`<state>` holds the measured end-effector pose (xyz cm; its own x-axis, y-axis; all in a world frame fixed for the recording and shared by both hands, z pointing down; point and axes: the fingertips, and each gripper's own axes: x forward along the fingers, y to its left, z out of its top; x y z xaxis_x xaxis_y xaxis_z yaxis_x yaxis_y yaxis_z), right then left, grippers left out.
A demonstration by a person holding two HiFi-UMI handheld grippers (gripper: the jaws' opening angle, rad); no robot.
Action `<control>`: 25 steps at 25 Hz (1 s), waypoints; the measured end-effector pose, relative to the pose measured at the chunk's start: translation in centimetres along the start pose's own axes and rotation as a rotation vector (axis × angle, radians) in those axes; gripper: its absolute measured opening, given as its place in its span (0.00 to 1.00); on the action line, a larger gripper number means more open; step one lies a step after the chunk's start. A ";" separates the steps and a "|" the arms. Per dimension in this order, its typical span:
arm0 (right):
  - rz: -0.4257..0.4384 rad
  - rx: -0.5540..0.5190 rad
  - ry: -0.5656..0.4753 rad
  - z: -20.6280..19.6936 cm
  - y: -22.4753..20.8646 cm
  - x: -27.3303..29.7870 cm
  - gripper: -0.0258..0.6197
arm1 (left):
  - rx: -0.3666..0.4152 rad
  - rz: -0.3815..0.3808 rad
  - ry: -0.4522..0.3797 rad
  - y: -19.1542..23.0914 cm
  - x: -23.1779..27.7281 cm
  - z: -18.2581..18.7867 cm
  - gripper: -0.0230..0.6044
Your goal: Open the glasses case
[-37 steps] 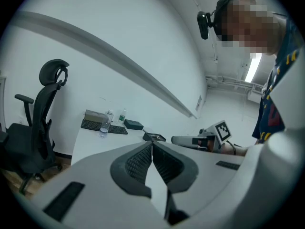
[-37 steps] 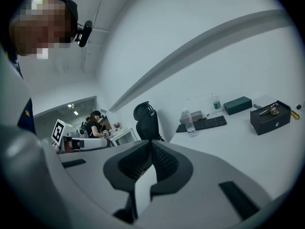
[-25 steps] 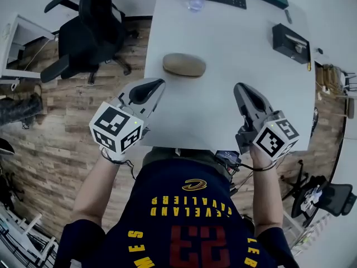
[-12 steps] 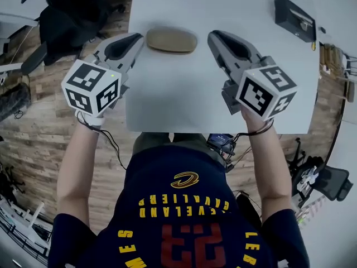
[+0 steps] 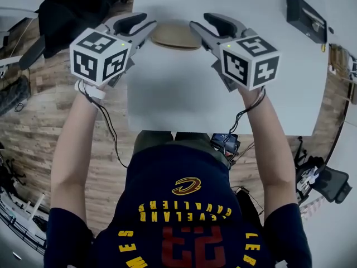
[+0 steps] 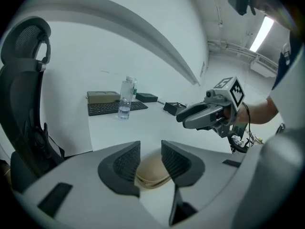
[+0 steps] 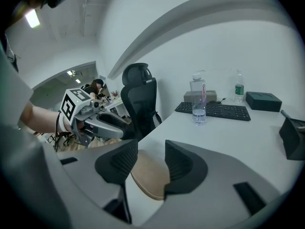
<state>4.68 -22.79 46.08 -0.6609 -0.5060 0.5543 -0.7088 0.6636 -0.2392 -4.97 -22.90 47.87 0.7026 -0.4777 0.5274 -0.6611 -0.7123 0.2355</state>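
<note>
Both left tongs (image 5: 148, 25) and right tongs (image 5: 199, 22), opening empty, flank glasses case (image 5: 175, 37); bottle (image 6: 126, 98) beyond.

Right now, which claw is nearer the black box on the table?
Right. The right claw, opening at the glasses case's right end, is on the black box's side; the left claw, opening at the case's left end, is farther. Neither grips it.

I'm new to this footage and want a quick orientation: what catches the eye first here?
Two black-and-white marker cubes on the handheld grippers dominate the head view. Between them a closed tan glasses case lies on the white table; the left tongs and right tongs flank its ends, both opening, a case end showing in each gap, ungripped.
</note>
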 end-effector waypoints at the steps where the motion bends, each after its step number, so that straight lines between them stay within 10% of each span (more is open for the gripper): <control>1: 0.007 -0.002 0.010 -0.3 -0.1 0.6 0.32 | -0.001 -0.008 0.013 0.2 0.4 -0.2 0.26; 15: 0.084 -0.022 0.092 -3.0 -1.3 5.1 0.43 | 0.042 -0.091 0.138 0.6 4.4 -2.3 0.36; 25: 0.190 -0.334 0.213 -5.4 2.4 5.9 0.49 | 0.057 -0.095 0.152 -1.7 4.1 -4.2 0.40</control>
<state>0.42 -21.20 53.09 -0.6815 -0.2563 0.6854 -0.4380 0.8932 -0.1015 -2.06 -21.43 53.08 0.7101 -0.3272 0.6234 -0.5749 -0.7807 0.2452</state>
